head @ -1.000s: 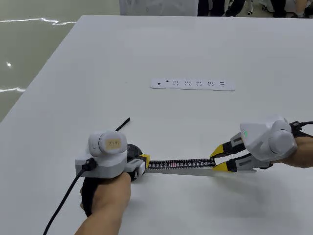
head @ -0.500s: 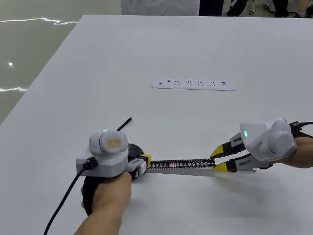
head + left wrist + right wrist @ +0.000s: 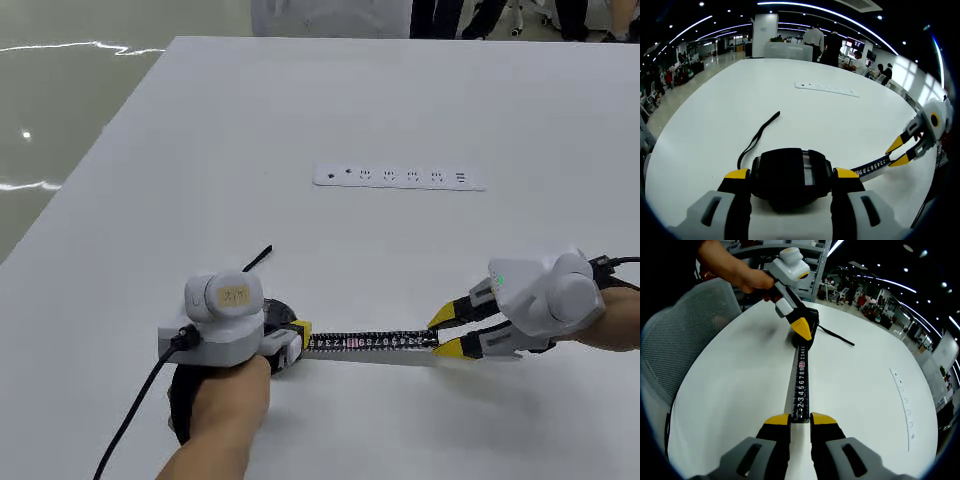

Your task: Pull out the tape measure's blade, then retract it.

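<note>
Head view: left gripper (image 3: 292,338) sits low on the white table (image 3: 250,150) w/ its jaws clamped around the black tape measure (image 3: 278,311) case. One yellow tip shows on the side facing the other gripper. The blade (image 3: 370,341) is pulled out part way and runs straight and low over the tabletop to the right gripper (image 3: 440,337), can't tell if it actually touches the surface. The right gripper's two yellow tips are squeezed onto the blade's far end, one each side. Printed numbers are visible from above.

Left gripper view: the case is wedged right btwn the jaws, touching both pads afaict. A thin black strap (image 3: 757,137) from the case lies loose on the table out ahead. The right gripper shows off to the side w/ the blade end in its tips.

Right gripper view: jaws nearly together, pinching the blade tip. The markings are readable running away toward the case and the left gripper, which a hand (image 3: 740,275) holds.

Other stuff:
- white power strip (image 3: 398,177) further back on the table, well apart from everything
- black cable (image 3: 130,420) trails off the left gripper toward the near edge
- grey mesh chair back (image 3: 690,325) beside the table
- some ppl (image 3: 815,37) standing past the far end of the table
</note>
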A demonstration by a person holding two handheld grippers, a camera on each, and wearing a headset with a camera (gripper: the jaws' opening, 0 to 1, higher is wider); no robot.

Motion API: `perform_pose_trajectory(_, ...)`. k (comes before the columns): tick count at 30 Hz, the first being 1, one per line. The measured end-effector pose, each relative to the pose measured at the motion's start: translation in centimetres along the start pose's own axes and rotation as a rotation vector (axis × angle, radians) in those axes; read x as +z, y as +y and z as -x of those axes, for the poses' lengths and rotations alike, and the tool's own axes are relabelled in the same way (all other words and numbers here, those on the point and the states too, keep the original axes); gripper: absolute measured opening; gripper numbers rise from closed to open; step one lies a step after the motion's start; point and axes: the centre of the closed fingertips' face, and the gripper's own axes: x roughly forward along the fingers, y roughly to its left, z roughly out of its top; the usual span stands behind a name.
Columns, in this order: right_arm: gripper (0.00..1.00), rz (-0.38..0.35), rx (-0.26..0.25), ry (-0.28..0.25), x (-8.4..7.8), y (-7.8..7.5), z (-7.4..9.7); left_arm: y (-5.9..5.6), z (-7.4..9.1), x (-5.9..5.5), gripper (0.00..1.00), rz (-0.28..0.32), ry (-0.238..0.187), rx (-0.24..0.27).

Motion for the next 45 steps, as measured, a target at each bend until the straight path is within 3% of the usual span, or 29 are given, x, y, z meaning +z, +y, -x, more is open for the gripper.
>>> perform_pose_trajectory(33,0.14,0.009,0.000,-0.025,1.6,-0.2,-1.2,-0.2,0.4,0.0,0.60,0.020,0.007,-0.026)
perform_pose_trajectory(45,0.14,0.006,0.000,-0.026,1.8,-0.3,-1.7,-0.1,-0.2,0.1,0.61,0.022,0.009,-0.036)
